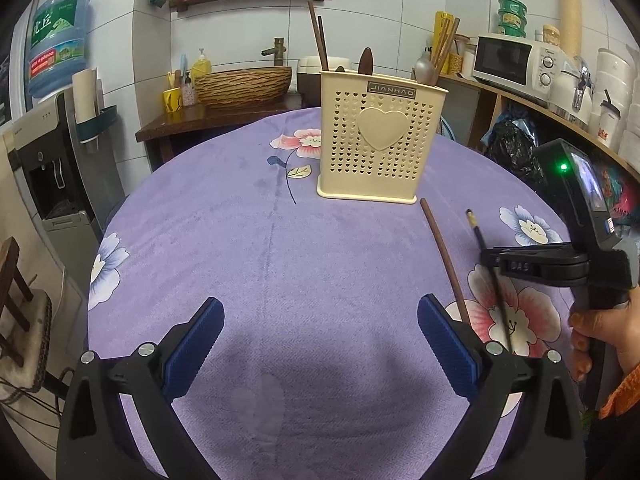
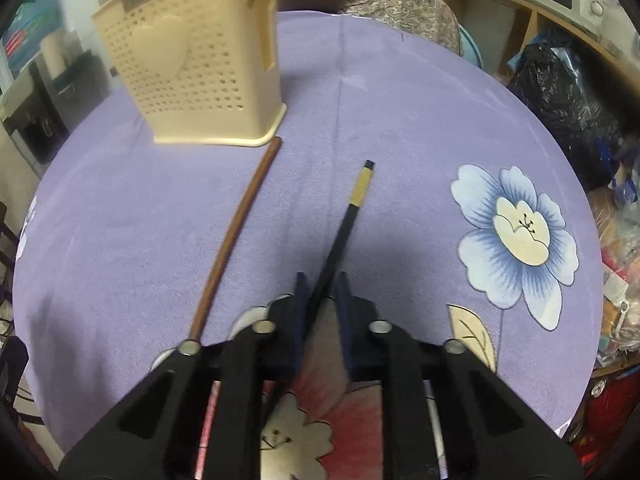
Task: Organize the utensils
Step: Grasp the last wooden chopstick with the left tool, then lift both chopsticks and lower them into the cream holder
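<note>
Right wrist view: right gripper [image 2: 320, 292] clenched on black chopstick [image 2: 340, 232].
Left gripper [image 1: 320, 332]: released, empty.
Done: several utensils in holder [image 1: 380, 140].
Left: brown chopstick [image 2: 236, 232], black one.

Holder [image 1: 376, 140] on table [image 1: 240, 260]; two chopsticks [image 2: 236, 236] [image 2: 352, 208] side by side before it.

We see a purple floral tablecloth [image 1: 248, 248], a white microwave [image 1: 516, 60] on a wooden counter, a water dispenser [image 1: 48, 152] — blue bottle [image 1: 56, 40] on top — and a woven basin [image 1: 244, 86].
</note>
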`<state>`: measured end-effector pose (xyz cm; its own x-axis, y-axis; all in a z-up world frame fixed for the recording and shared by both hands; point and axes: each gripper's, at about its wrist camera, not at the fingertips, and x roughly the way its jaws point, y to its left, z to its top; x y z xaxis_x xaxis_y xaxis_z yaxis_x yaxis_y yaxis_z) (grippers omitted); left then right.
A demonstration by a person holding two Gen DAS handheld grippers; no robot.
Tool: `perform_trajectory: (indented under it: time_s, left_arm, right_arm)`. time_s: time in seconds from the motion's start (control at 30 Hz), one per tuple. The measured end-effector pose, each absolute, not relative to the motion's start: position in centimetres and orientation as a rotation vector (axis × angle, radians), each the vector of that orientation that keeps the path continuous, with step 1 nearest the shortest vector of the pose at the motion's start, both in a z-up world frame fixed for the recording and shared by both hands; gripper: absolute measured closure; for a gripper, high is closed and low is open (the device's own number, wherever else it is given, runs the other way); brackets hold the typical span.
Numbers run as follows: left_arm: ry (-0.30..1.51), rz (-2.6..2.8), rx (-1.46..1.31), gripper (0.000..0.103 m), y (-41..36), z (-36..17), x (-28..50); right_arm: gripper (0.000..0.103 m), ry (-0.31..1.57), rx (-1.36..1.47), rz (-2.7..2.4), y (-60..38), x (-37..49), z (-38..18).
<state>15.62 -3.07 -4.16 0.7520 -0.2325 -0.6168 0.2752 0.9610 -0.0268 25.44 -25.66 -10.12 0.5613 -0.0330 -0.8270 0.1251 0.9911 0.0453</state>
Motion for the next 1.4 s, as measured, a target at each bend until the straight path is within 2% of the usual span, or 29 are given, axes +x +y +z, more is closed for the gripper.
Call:
perform_trajectory:
  time_s: [0.1,0.4,0.47,0.5,0.53,0.6,0.67,0.87,1.07,1.4]
  left_arm:
    - [0.675,-0.289,0.075,0.007,-3.3,-4.4,15.8]
    - [0.741,-0.368,0.055,0.007,-5.0,-4.6,17.0]
    - [0.765,-0.405,0.055,0.008,-6.2,-4.7,17.5]
    - [0.774,-0.420,0.057,0.009,-6.6,-4.8,17.7]
    - [0.794,-0.441,0.063,0.014,-7.4,-4.9,18.2]
    - [0.822,-0.471,0.073,0.022,-8.6,-4.9,18.9]
    - [0.843,-0.496,0.085,0.033,-10.0,-4.8,19.9]
    - [0.900,-0.500,0.132,0.053,-15.1,-5.5,25.1]
    - [0.932,-0.459,0.176,0.066,-18.7,-7.3,28.1]
    - [0.902,-0.419,0.244,0.075,-20.3,-7.7,29.2]
  right_arm:
    - [0.095,0.972,0.109,-0.100,-27.8,24.2,-10.1]
    - [0.095,0.955,0.208,-0.094,-35.1,20.9,-10.6]
    - [0.090,0.951,0.204,-0.079,-35.0,21.0,-10.6]
    - [0.080,0.948,0.208,-0.062,-34.9,21.0,-10.6]
    - [0.068,0.941,0.224,-0.038,-34.9,21.0,-10.5]
    - [0.057,0.905,0.233,-0.029,-35.1,21.0,-9.9]
    - [0.056,0.888,0.207,-0.032,-34.8,21.2,-9.1]
    - [0.056,0.875,0.185,-0.043,-35.7,23.2,-8.6]
    - [0.056,0.880,0.168,-0.048,-35.8,23.8,-9.0]
    - [0.056,0.915,0.137,-0.060,-35.3,25.0,-10.4]
